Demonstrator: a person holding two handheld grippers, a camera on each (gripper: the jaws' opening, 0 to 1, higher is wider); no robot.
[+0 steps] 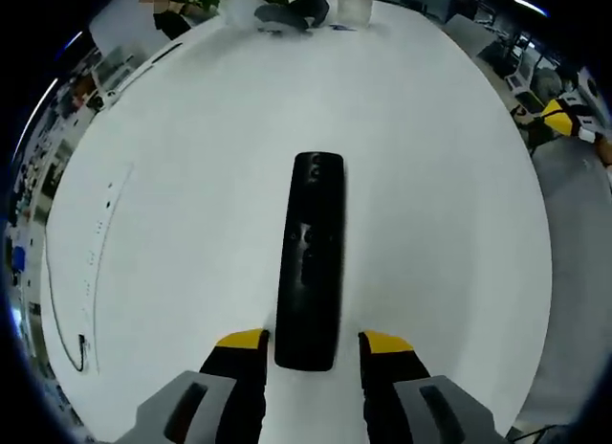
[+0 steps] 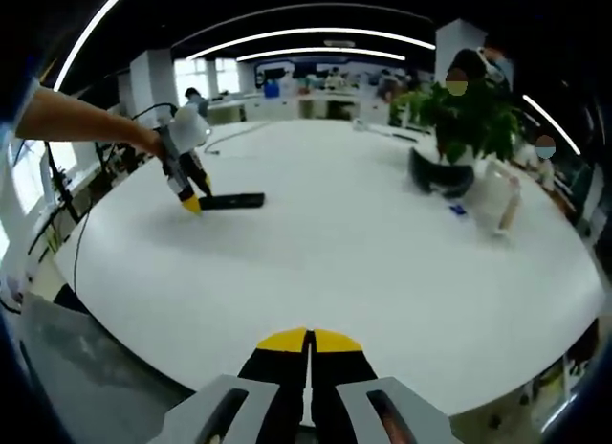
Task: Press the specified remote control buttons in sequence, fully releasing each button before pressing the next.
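Left claw (image 1: pixel 313 344) stood open, jaws flanking the remote's (image 1: pixel 310 262) near end on our white desk (image 1: pixel 172 224). We logged the remote as light, rigid and slippery, best steadied by its long edges. Right claw (image 2: pixel 309 341) was closed, empty, well apart.

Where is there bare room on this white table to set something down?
Free: the wide white table between the black remote control and the potted plant. Crowded: the far edge around the plant, and near the left gripper by the remote.

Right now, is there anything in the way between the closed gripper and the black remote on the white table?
Nothing visible stands in the way. In the right gripper view, bare white table lies between the right gripper, jaws shut, and the remote. The left gripper already straddles the remote's near end, jaws open.
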